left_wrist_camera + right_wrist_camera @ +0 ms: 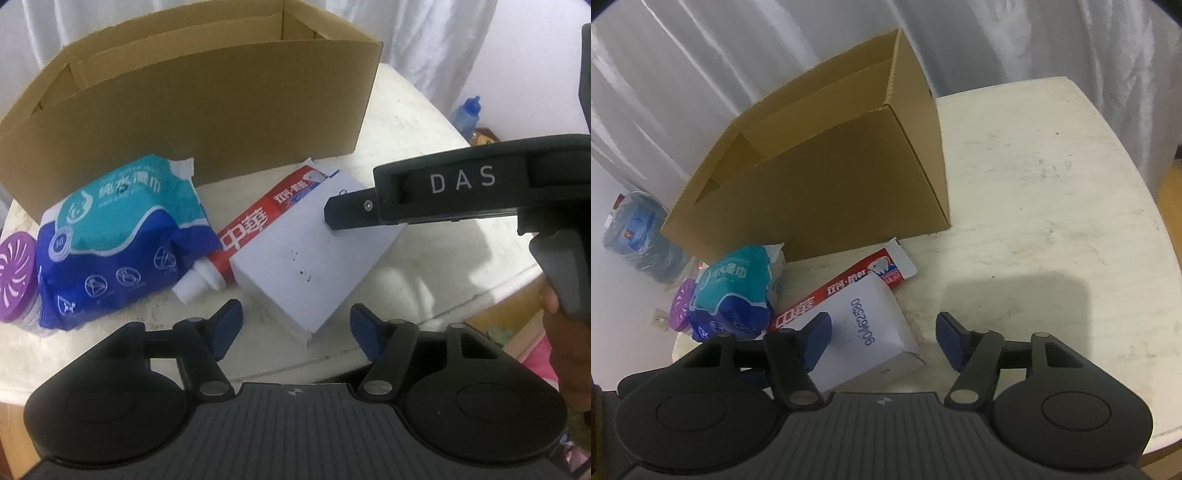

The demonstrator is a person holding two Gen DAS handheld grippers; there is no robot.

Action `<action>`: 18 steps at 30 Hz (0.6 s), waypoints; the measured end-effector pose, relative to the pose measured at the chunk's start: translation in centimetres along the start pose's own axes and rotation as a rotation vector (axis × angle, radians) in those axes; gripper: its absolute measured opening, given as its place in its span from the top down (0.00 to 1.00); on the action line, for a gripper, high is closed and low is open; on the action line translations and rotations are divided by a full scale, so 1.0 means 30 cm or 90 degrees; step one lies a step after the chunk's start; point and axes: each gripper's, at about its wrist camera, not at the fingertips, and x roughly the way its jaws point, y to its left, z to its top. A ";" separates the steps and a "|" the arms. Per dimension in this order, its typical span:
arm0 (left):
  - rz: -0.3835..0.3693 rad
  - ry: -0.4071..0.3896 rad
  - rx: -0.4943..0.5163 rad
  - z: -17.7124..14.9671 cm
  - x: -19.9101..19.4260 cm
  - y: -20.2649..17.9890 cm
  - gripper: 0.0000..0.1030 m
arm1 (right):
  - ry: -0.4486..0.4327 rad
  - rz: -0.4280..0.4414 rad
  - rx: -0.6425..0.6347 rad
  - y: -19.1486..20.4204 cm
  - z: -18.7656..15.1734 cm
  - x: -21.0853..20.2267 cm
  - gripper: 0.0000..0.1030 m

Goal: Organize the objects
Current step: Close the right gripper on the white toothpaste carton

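Observation:
A white rectangular box [314, 254] lies on the cream table [417, 122], partly on top of a red toothpaste tube [258, 229]. My left gripper [295, 328] is open, its blue pads either side of the box's near corner with gaps on both sides. My right gripper [882, 338] is open around the white box [868, 332]; its right pad stands clear of the box. From the left wrist view the right gripper [334, 218] reaches over the box from the right. A blue-teal wipes pack [114, 236] and a purple-lidded jar [16, 273] lie left of the tube.
An open brown cardboard box [831, 177] stands behind the items. Bare table [1052, 221] spreads to its right. A blue bottle [468, 114] sits beyond the table's right edge, a dark bag [639, 232] on the floor to the left. White curtains hang behind.

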 end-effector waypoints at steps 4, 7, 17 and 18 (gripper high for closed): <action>-0.012 -0.002 -0.005 0.019 -0.006 -0.001 0.43 | 0.009 0.014 -0.002 0.012 0.006 0.000 0.47; -0.010 0.000 -0.004 0.022 -0.012 -0.008 0.43 | 0.009 0.005 -0.008 0.023 0.005 -0.002 0.47; -0.030 0.008 0.016 -0.010 -0.030 -0.043 0.45 | 0.016 -0.010 0.003 0.014 -0.039 -0.050 0.46; -0.029 0.006 0.021 -0.013 -0.030 -0.047 0.44 | 0.014 -0.010 0.006 0.011 -0.044 -0.054 0.46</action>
